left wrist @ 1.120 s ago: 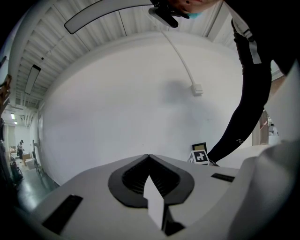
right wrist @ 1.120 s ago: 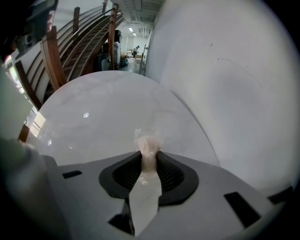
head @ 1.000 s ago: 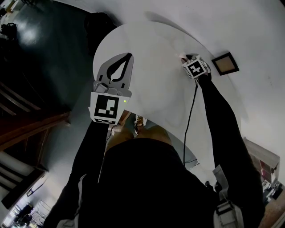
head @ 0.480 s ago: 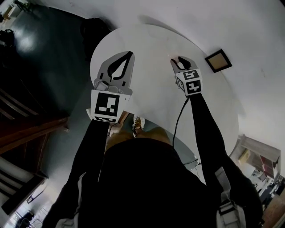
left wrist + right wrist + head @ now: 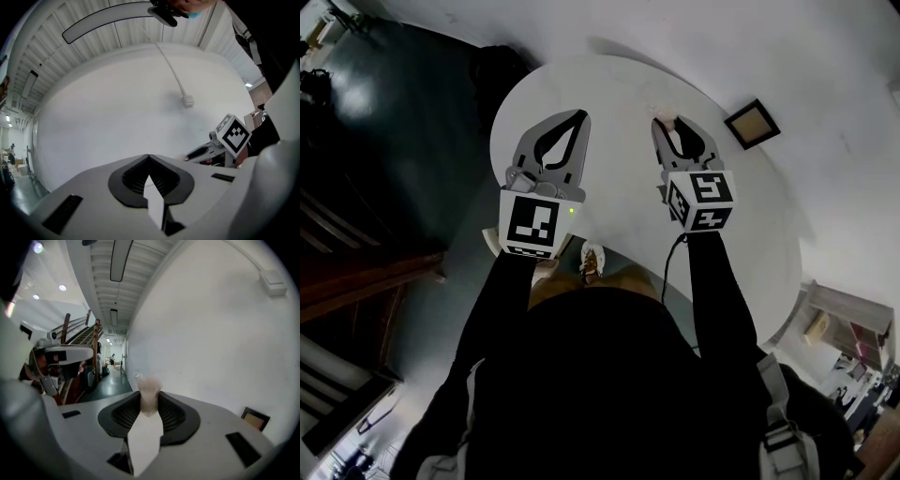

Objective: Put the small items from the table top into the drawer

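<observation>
A round white table (image 5: 614, 80) lies below me. My right gripper (image 5: 673, 123) hangs over its far middle, shut on a small pale pinkish item (image 5: 149, 397) that sits between the dark ribbed pads. Its jaws have just been opening a little, with the item still between them. In the head view the item (image 5: 675, 120) shows only as a small spot at the tips. My left gripper (image 5: 578, 115) is held beside it on the left, shut, tips meeting, nothing in them (image 5: 149, 156). No drawer is in view.
A square framed panel (image 5: 751, 124) lies on the pale floor right of the table, also seen as the panel (image 5: 255, 418). Dark floor and wooden stairs (image 5: 356, 272) are to the left. A cable (image 5: 670, 262) trails from the right gripper.
The right gripper has risen from the table's right edge and swung left, level with the left gripper, carrying the pale item. The left gripper has shifted slightly.
</observation>
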